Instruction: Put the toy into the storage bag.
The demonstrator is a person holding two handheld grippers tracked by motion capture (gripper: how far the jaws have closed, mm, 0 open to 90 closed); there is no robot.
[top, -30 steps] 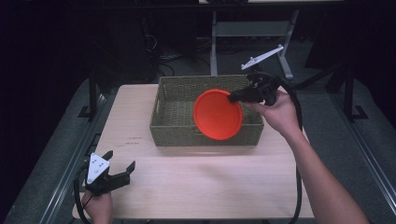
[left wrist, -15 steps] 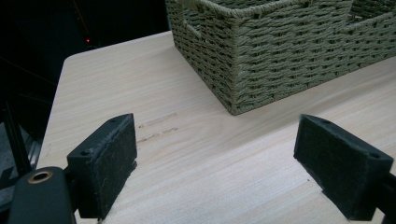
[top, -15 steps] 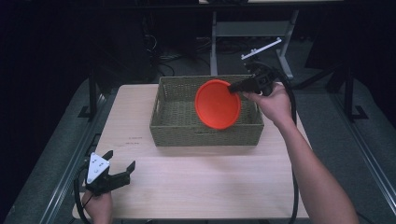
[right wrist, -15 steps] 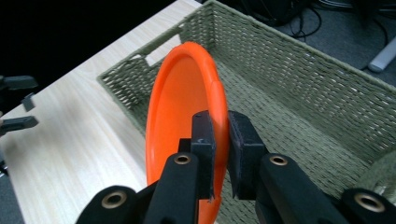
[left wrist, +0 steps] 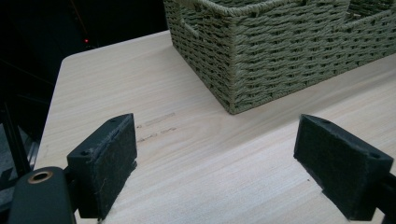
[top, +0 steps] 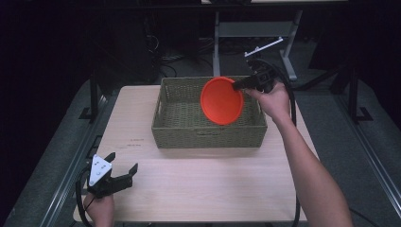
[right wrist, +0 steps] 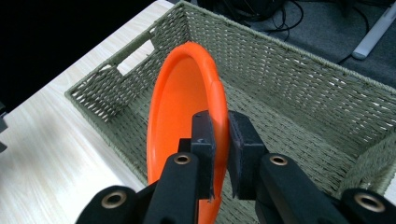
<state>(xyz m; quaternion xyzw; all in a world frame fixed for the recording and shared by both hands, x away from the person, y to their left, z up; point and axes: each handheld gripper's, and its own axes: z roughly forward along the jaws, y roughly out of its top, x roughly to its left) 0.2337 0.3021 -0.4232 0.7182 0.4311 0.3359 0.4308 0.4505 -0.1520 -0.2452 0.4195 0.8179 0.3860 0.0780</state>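
An orange plate (top: 221, 100) hangs on edge over the right half of a woven green basket (top: 180, 131). My right gripper (top: 238, 84) is shut on the plate's rim, seen close in the right gripper view, where the jaws pinch the orange plate (right wrist: 180, 112) above the basket's floor (right wrist: 289, 130). My left gripper (top: 124, 172) rests at the table's near left corner, open, nothing between its pads (left wrist: 105, 161). Ahead of it stands the basket's corner (left wrist: 233, 65).
The light wooden table (top: 208, 179) has bare room in front of the basket and at its left. The basket has a handle slot (right wrist: 135, 51) in its end wall. Dark floor, cables and a metal stand (top: 255, 33) lie beyond the table.
My right gripper has carried the orange plate up and toward the basket's far right side. The left gripper has stayed where it was.
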